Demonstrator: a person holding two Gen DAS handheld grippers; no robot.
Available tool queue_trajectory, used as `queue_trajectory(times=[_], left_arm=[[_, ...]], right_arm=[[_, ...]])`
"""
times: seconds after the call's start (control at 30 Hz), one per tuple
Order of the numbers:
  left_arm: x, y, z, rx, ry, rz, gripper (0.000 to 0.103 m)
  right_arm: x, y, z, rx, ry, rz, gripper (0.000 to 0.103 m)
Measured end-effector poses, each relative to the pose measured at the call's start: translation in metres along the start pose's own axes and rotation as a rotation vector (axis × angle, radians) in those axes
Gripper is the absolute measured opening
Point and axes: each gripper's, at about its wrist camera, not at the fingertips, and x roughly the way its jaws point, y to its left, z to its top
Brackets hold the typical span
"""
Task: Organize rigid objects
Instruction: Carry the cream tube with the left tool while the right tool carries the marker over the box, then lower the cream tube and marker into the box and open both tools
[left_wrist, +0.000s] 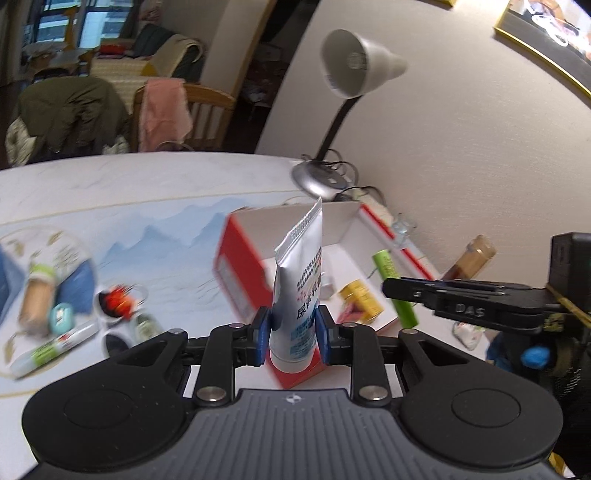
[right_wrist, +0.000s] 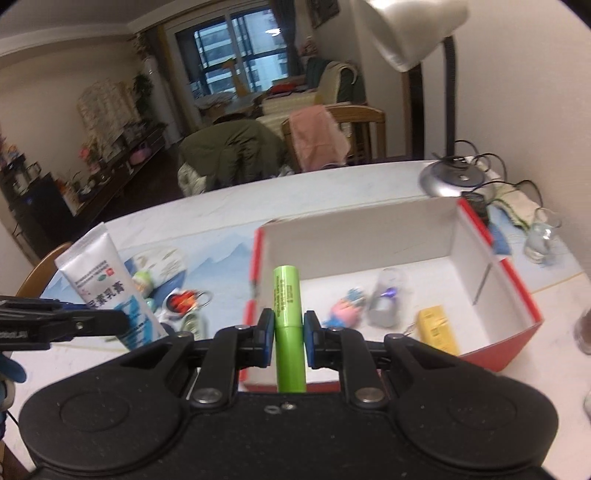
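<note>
White cream tube (left_wrist: 300, 291) w/ blue print stands crimp-end up, clamped near its cap by the left gripper (left_wrist: 291, 332), held above the near corner of the red box (left_wrist: 240, 273), prob. so it can drop in w/ the other bits. Green stick (right_wrist: 289, 325), upright, is pinched in the right gripper (right_wrist: 289, 338) over the box's near wall, likely next to go in. Yellow pack (right_wrist: 437, 330) & keychain toy (right_wrist: 345, 308) already lie inside; loose items remain on the table (left_wrist: 147, 181).

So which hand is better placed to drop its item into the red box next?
Probably the right. The right gripper holds the green tube at the red box's near wall, pointing inside. The left gripper holds the white tube beside the box's corner.
</note>
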Motion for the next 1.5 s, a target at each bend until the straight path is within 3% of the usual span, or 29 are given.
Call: queue_trajectory(times=[0.2,0.43,0.67,1.03,1.5], left_arm=[[0.033,-0.031,0.020,0.006,0.027,-0.013,0.025],[0.084,-0.050,0.029,-0.004,0.123,-0.019,0.025],[0.133,-0.063,0.030,0.016,0.216,0.033,0.025],[0.191,-0.067,0.025,0.044,0.337,0.101,0.024],[0.238,-0.064,0.041,0.056,0.356,0.183,0.022]], right_arm=[[0.007,-0.038,0.010,0.012,-0.009,-0.040,0.015],[0.024,-0.078,0.015,0.027,0.015,-0.074,0.015],[0.043,-0.107,0.009,0.016,0.048,-0.116,0.015],[0.070,-0.119,0.003,-0.039,0.133,-0.121,0.015],[0.101,-0.128,-0.001,-0.068,0.208,-0.105,0.016]])
